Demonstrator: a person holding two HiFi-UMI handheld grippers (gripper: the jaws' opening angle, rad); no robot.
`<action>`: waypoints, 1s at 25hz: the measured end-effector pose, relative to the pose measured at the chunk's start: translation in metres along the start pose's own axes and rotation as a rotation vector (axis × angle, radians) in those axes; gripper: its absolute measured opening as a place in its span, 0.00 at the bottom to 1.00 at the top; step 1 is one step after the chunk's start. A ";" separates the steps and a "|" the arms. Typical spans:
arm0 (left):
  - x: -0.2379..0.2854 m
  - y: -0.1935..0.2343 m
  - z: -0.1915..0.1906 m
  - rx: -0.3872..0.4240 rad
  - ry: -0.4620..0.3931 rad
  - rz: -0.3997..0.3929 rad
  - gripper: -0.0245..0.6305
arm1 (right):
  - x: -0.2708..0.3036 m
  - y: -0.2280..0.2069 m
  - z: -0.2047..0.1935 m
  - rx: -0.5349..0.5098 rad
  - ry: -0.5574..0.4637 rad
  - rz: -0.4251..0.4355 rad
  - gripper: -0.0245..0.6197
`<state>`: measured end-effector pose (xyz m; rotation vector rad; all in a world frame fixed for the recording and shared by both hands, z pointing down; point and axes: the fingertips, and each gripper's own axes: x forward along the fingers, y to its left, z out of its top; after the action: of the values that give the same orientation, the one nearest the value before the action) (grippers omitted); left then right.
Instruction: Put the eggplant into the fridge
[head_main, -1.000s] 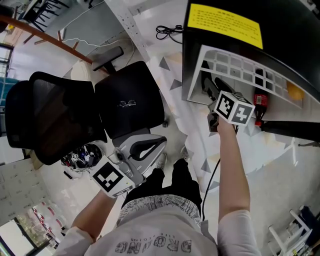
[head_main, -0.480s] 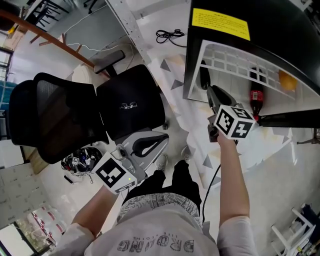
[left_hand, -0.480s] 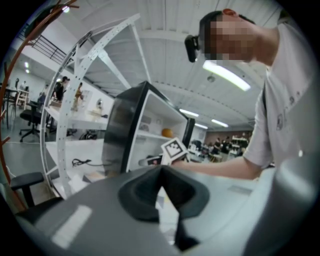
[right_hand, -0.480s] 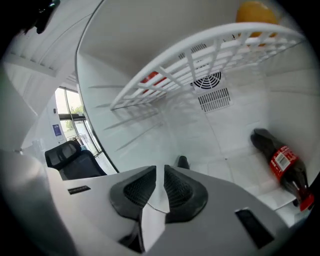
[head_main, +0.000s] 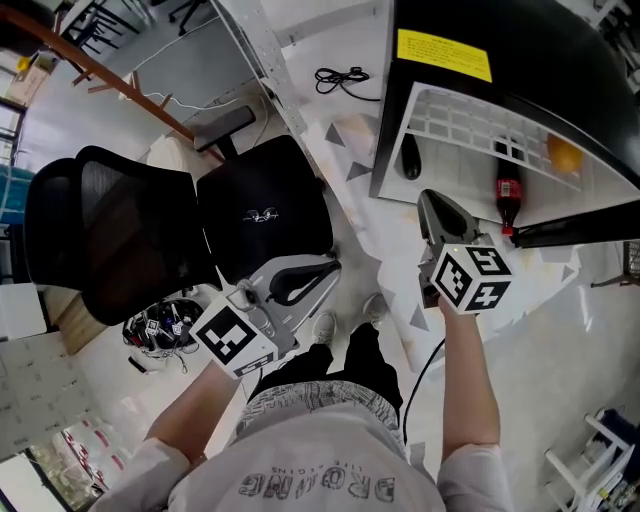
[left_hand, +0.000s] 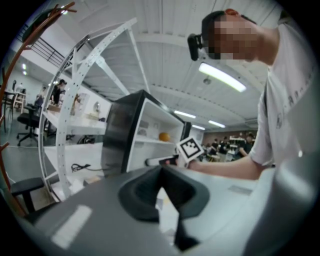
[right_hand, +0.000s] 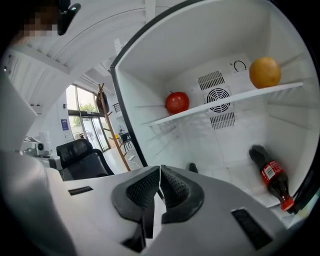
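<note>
The right gripper (right_hand: 160, 170) has just been closing. Its jaws now meet with nothing between them, in front of the open fridge (right_hand: 165, 70). A dark shape near the left edge of the fridge floor, probably the eggplant (head_main: 408, 160), lies well apart from a cola bottle (head_main: 505, 195). The left gripper (left_hand: 161, 172) is likewise closed and empty.

Bright, even light from ceiling strip lamps (left_hand: 222, 77); fisheye warp, dark corners, soft foreground.
</note>
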<state>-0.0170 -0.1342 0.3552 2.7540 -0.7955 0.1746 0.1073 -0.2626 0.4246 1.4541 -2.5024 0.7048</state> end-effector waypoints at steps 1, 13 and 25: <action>-0.001 0.000 0.002 0.003 -0.004 -0.002 0.05 | -0.004 0.004 0.001 -0.009 -0.003 0.003 0.05; -0.008 -0.001 0.013 0.023 -0.025 -0.033 0.05 | -0.045 0.042 0.004 -0.062 -0.030 0.013 0.05; -0.014 0.001 0.021 0.037 -0.044 -0.059 0.05 | -0.070 0.072 0.006 -0.101 -0.048 0.018 0.04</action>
<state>-0.0282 -0.1337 0.3329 2.8210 -0.7282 0.1188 0.0826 -0.1816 0.3709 1.4321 -2.5494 0.5441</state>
